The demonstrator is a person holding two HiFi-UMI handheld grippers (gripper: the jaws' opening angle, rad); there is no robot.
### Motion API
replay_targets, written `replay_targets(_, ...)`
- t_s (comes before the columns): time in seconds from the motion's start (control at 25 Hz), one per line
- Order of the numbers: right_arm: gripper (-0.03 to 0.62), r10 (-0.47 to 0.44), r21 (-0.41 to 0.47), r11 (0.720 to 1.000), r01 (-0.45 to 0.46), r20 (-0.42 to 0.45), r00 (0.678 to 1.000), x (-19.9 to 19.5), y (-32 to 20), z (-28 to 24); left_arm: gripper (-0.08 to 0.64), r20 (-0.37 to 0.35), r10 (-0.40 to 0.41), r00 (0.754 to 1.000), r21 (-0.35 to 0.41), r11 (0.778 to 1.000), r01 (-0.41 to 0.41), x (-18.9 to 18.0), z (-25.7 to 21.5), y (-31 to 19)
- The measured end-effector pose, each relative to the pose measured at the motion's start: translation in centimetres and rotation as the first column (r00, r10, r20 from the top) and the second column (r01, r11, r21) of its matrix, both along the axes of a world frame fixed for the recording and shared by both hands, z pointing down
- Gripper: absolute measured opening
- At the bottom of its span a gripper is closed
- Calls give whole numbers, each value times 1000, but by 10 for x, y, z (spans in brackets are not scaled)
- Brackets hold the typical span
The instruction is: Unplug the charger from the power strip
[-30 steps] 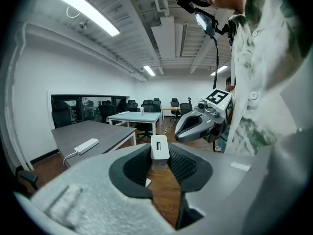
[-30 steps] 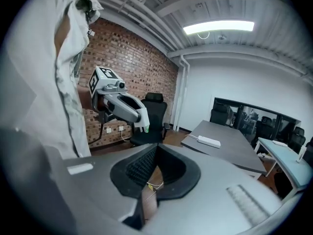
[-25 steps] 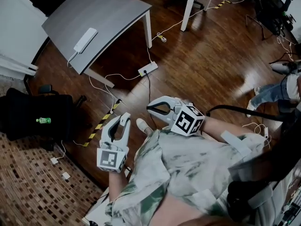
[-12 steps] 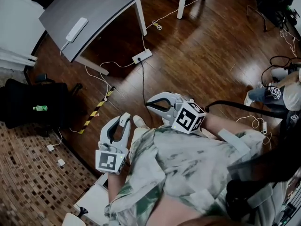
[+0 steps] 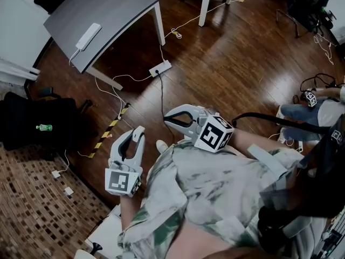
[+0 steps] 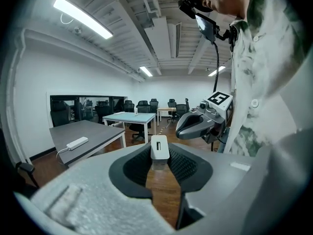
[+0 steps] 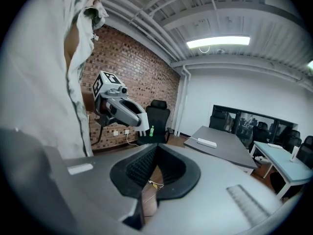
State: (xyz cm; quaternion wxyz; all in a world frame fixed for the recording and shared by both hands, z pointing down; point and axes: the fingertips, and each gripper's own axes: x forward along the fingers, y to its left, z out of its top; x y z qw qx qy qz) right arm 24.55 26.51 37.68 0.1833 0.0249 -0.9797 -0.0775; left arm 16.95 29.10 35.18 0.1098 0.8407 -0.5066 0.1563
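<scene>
My left gripper (image 5: 138, 131) is shut on a small white charger (image 6: 160, 147), which stands upright between its ribbed pads (image 6: 182, 164). It hovers over the wooden floor, close to my body. A white power strip (image 5: 88, 35) lies on the grey table (image 5: 116, 7) far ahead; it also shows in the left gripper view (image 6: 77, 142) and the right gripper view (image 7: 207, 142). A second white strip (image 5: 160, 68) lies on the floor with a black cable in it. My right gripper (image 5: 167, 121) is beside the left one, shut, with nothing in it (image 7: 155, 151).
A black office chair (image 5: 38, 125) with a green bottle (image 5: 43, 127) stands at left. Yellow-black tape (image 5: 110, 128) and thin white cables cross the floor. White desks (image 6: 128, 116) stand further back. Another person (image 5: 312, 112) sits at right.
The table and the floor strip have drifted up and left in the head view. Both grippers have moved a little with the person. The left one still holds the charger.
</scene>
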Motion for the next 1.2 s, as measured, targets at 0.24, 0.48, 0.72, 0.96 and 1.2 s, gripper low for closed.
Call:
replay_targets(0.24,6,-8,0,1000,8,-2,1000,-32,7,-5,104,-15,7,1000,17,1000,-7,-30,0,5)
replay_targets(0.48,6,-18,22,1000,19,-28,999,-62,8,-3,104,-28,7,1000,21,1000,-7,-61,4,5)
replay_targets(0.72,6,0,22,1000,1,-48,999,-78,21,-1,104,-13,46,999,2,999,-46,-76,10,16)
replay_targets(0.96,6,31,9,1000,-30,-64,997,-108,26,7,104,-58,64,996,-17,998,-65,-107,29,18)
replay_targets(1.2,6,25,-21,999,-27,-106,994,-127,-1,21,104,-88,40,995,-13,999,-41,-139,46,-19)
